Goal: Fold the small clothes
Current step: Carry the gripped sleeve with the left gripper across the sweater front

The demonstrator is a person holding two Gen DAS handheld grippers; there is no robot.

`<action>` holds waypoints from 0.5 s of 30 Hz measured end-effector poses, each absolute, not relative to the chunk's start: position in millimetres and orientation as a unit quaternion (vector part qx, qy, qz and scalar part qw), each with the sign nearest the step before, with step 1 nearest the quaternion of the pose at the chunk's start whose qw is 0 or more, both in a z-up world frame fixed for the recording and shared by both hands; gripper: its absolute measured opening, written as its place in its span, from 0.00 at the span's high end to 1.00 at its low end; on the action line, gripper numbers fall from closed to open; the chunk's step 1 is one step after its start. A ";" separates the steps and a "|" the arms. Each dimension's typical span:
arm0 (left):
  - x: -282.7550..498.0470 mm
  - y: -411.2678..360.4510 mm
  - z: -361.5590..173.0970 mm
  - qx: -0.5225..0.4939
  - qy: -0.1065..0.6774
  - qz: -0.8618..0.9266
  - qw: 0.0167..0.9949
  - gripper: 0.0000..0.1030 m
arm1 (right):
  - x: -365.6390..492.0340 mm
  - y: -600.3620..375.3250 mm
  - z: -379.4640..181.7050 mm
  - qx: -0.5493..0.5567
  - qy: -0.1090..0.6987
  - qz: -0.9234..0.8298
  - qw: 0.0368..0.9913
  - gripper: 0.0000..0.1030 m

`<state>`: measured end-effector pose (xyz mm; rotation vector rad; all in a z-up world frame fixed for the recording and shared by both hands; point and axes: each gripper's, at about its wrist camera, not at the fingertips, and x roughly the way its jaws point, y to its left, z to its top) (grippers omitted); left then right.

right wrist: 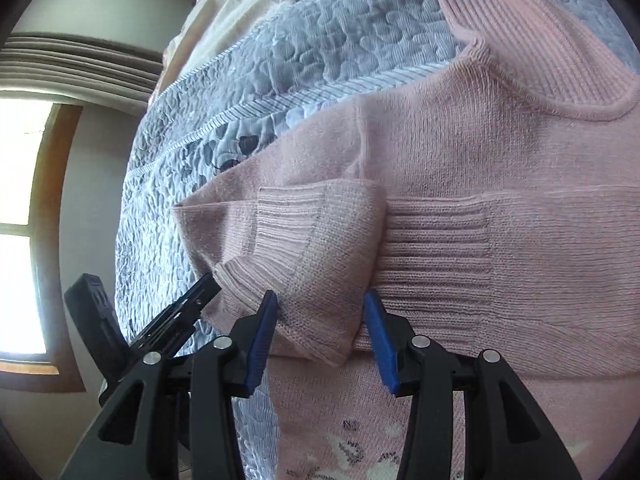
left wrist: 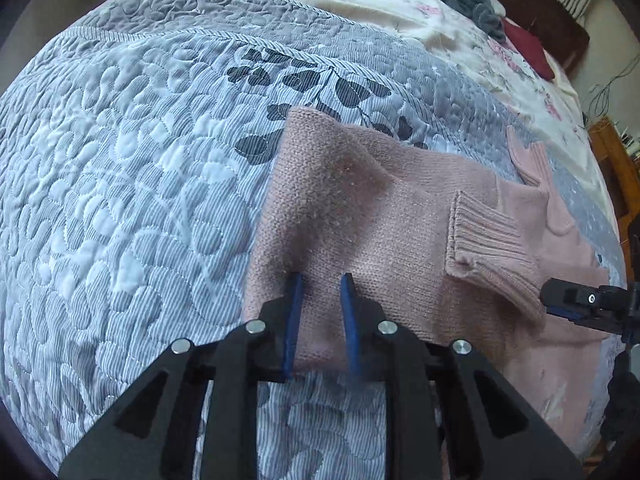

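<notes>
On the quilt (left wrist: 132, 184) lies the pink sweater (left wrist: 360, 216), near its right side, with my two grippers at its near edge. I judge the fold partly done: a sleeve is already turned in across the body, its ribbed cuff (left wrist: 492, 256) resting on the chest, and the neck (right wrist: 532, 52) lies flat at the far end. The other sleeve and the final fold of the body look still to do, though I cannot see the whole garment. My left gripper (left wrist: 320, 316) has its jaws narrowly apart over the sweater's edge, pressing on the knit without pinching it, as far as I can tell. My right gripper (right wrist: 320, 336) stands wider, its jaws either side of a folded bunch of sleeve, not closed on it. The knit looks soft, thick and slightly fuzzy, with a white pattern (right wrist: 360, 452) on its front.
</notes>
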<state>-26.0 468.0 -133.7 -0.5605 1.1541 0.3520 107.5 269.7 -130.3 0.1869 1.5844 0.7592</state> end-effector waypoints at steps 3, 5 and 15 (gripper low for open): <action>-27.0 472.3 -134.1 -0.270 0.533 0.156 0.786 0.81 | 106.0 278.5 -146.3 0.084 0.707 0.321 0.624 0.56; -30.2 478.3 -133.3 -0.298 0.525 0.151 0.783 0.81 | 105.1 284.3 -151.1 0.082 0.710 0.324 0.620 0.69; -38.0 473.2 -91.4 -0.323 0.479 0.149 0.803 0.82 | 114.4 252.6 -83.7 0.093 0.644 0.374 0.660 0.87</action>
